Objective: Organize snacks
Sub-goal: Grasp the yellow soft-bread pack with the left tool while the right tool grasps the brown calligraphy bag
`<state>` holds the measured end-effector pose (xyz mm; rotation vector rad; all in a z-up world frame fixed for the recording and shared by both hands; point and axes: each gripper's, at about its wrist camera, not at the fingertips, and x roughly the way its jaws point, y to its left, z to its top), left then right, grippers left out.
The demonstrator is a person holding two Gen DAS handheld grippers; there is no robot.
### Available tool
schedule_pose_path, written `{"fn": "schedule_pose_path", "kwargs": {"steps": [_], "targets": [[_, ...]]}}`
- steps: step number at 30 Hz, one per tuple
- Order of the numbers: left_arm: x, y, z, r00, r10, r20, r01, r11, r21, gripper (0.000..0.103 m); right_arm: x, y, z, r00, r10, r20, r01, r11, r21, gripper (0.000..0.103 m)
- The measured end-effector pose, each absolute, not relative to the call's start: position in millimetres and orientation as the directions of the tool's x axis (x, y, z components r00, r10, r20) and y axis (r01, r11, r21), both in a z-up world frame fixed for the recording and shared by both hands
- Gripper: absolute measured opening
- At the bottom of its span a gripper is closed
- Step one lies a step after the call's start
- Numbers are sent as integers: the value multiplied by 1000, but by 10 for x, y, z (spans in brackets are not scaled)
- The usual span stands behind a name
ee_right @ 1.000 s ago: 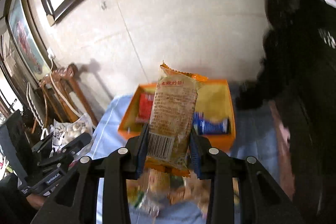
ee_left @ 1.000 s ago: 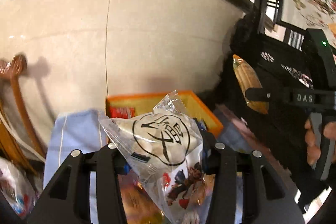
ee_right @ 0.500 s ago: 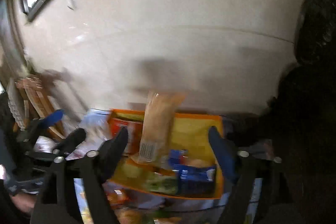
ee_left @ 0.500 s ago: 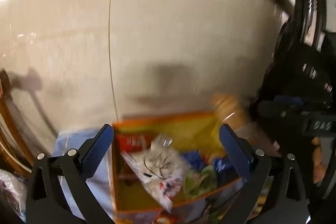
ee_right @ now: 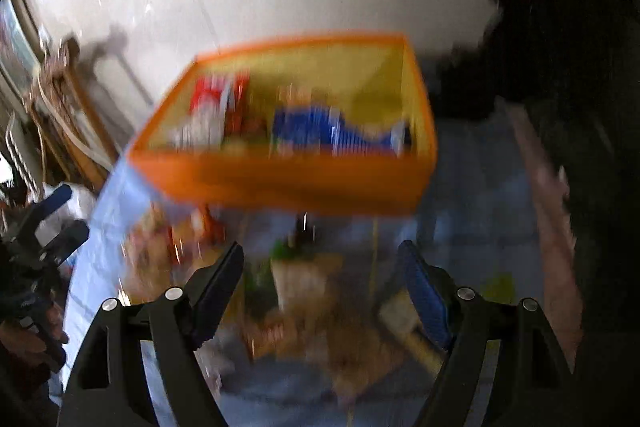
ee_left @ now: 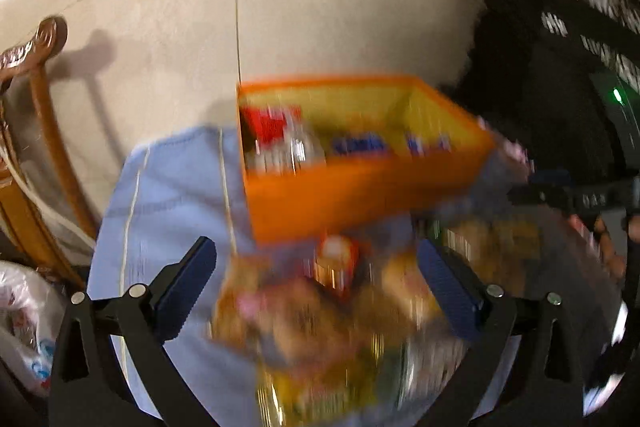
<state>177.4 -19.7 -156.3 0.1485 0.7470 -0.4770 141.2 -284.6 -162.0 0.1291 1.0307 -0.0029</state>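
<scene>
An orange box (ee_left: 360,195) (ee_right: 288,183) with a yellow inside stands on a blue cloth (ee_left: 172,179) near the wall. It holds a red packet (ee_left: 268,123), blue packets (ee_right: 320,135) and a pale bag (ee_left: 288,151), all blurred. In front of the box lies a heap of loose snacks (ee_left: 320,315) (ee_right: 320,315). My left gripper (ee_left: 314,251) is open wide over the heap with nothing gripped. My right gripper (ee_right: 320,249) is also open above the heap and holds nothing. Each gripper shows at the edge of the other's view.
A carved wooden stand (ee_left: 40,107) and a white plastic bag (ee_left: 20,323) are at the left. Dark furniture (ee_left: 580,67) fills the right side. A pale tiled wall rises behind the box. A hand (ee_right: 28,335) grips the left tool's handle.
Both grippers opened and let go: the clear printed bag and the tan packet dropped into the orange box. Both then sank towards the heap in front of it.
</scene>
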Motion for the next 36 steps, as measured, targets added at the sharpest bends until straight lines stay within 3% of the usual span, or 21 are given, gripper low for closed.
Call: {"fn": "schedule_pose_path", "kwargs": {"steps": [10, 16, 21, 23, 25, 27, 36], "targets": [[1440, -153, -2513, 572, -223, -789, 373, 928, 8, 99, 1370, -2622, -2101, 435, -18, -900, 45, 999, 2, 80], [1506, -221, -2708, 553, -196, -810, 364, 931, 23, 99, 1534, -2592, -2246, 422, -57, -905, 46, 998, -42, 80], [1495, -141, -2809, 546, -206, -812, 302, 953, -39, 99, 1635, -2572, -2575, 362, -135, -922, 46, 991, -127, 85], [1497, -146, -2843, 528, -165, -833, 280, 960, -13, 96, 1581, -2620, -2570, 383, -72, -921, 65, 997, -51, 62], [1455, -172, -2833, 523, -165, -836, 296, 955, -3, 79, 1554, -2657, -2568, 383, -37, -923, 73, 997, -10, 58], [1408, -227, -2803, 527, -159, -835, 313, 950, 16, 73, 1541, -2682, -2552, 381, -19, -924, 74, 997, 10, 55], [1362, -193, -2721, 506, -146, -850, 287, 958, 7, 71, 1398, -2741, -2397, 419, 11, -908, 91, 994, 54, 54]]}}
